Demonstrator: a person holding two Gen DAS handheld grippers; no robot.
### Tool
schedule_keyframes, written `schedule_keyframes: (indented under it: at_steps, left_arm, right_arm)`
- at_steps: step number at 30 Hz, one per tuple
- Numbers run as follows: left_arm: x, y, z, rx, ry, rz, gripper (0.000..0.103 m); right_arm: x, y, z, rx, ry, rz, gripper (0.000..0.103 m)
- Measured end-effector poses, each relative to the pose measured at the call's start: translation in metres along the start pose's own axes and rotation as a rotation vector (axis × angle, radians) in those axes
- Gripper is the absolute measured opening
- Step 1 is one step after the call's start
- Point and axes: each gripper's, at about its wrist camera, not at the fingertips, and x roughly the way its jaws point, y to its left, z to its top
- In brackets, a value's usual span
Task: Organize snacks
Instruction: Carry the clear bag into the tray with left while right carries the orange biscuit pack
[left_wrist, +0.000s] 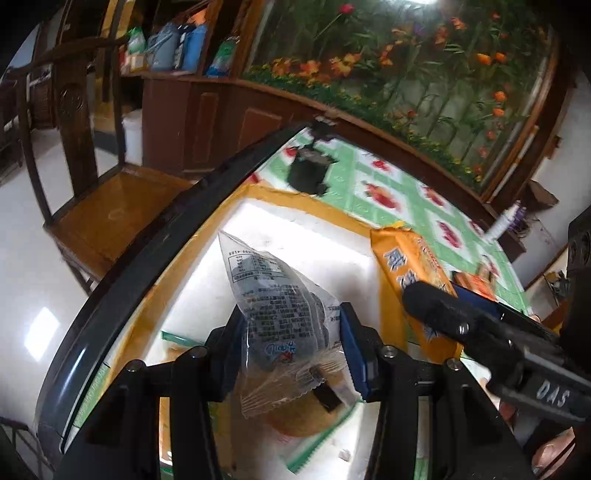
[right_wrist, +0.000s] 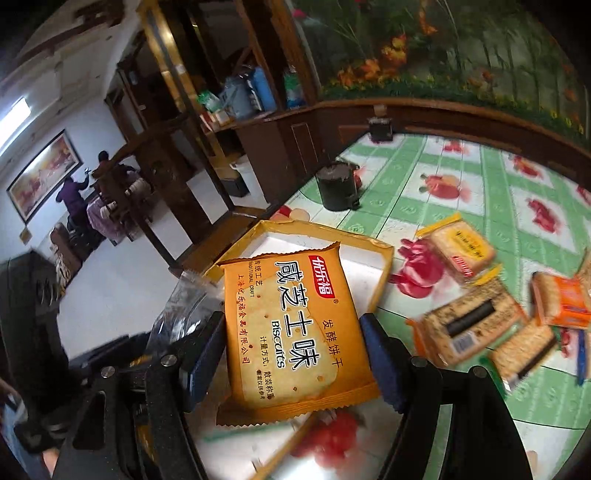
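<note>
The left gripper (left_wrist: 291, 339) pinches a crinkly clear bag (left_wrist: 275, 295) with dark contents over the shallow yellow-rimmed, white-bottomed box (left_wrist: 317, 212). The right gripper (right_wrist: 291, 350) clamps a flat, glossy orange biscuit pack (right_wrist: 291, 328) with serrated ends beside it. More rectangular cracker packs (right_wrist: 469, 332) lie on the green checked tablecloth (right_wrist: 406, 173)

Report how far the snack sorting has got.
Done: at least one packet already lies in the white box. In hand: the left gripper holds a clear packet over the box, and the right gripper holds the orange biscuit packet near it. Left: several cracker packets on the green tablecloth.
</note>
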Motion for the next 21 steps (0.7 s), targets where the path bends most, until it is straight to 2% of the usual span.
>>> schedule_keyframes:
  at_steps: [4,7,15,18,21]
  left_arm:
    - [0.014,0.016,0.004,-0.052,0.053,-0.007,0.048]
    - [0.019,0.02,0.002,-0.051,0.066,0.009,0.048]
    - [0.026,0.02,0.0,-0.027,0.079,0.013,0.048]
    - [0.026,0.02,0.001,-0.03,0.081,0.008,0.048]
    - [0.025,0.02,0.001,-0.033,0.078,0.0,0.059]
  right_arm:
    - [0.036,-0.005,0.013,0.044,0.068,-0.002,0.077]
    - [0.053,-0.008,0.019,0.058,0.1,-0.013,0.077]
    - [0.075,-0.008,0.026,0.056,0.13,-0.063,0.075]
    - [0.075,-0.007,0.024,0.052,0.13,-0.057,0.075]
    - [0.068,-0.008,0.024,0.063,0.112,-0.048,0.076]
